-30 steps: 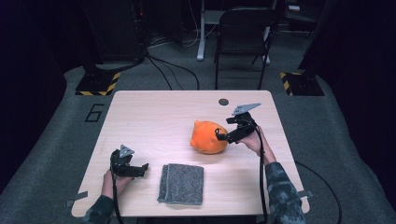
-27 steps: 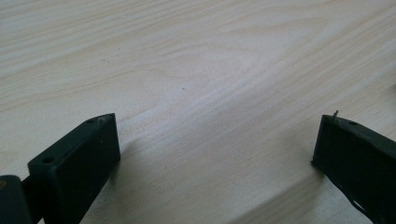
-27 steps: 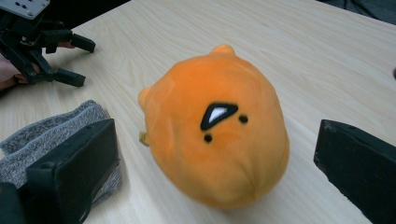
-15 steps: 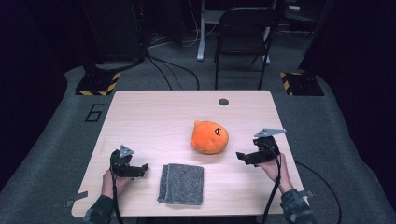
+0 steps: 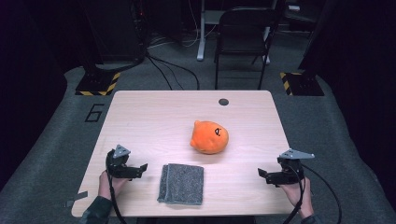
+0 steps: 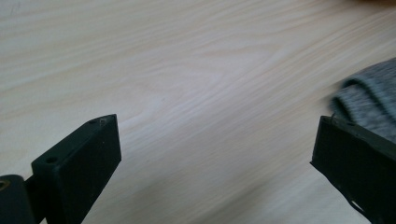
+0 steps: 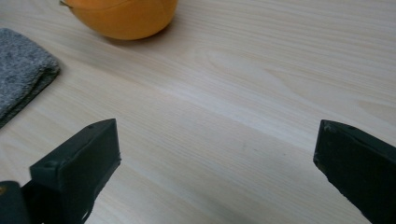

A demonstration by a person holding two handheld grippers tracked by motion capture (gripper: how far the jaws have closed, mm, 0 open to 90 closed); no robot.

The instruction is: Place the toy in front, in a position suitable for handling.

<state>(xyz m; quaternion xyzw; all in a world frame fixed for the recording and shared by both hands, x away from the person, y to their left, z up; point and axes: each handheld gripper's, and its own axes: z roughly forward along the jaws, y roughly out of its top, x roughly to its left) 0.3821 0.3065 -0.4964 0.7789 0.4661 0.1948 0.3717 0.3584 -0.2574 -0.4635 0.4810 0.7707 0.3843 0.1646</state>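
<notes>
Fingers: both pairs of black, blocky jaws stand wide apart with nothing between them, over bare wood.
Plush toy [image 5: 209, 136]: round, soft, bright orange, with a small dark face mark; it sits near the table's middle, well apart from both grippers.
Right gripper [image 5: 264, 174]: held low at the near right edge, toward the toy and cloth.
Left gripper [image 5: 140, 168]: held low at the near left, just beside the cloth.
Cloth [image 5: 181, 183]: grey, nubby, folded into a thick rectangle, lying flat near the front edge.
Table [image 5: 154, 116]: pale wood-grain top, smooth, rounded corners.
</notes>
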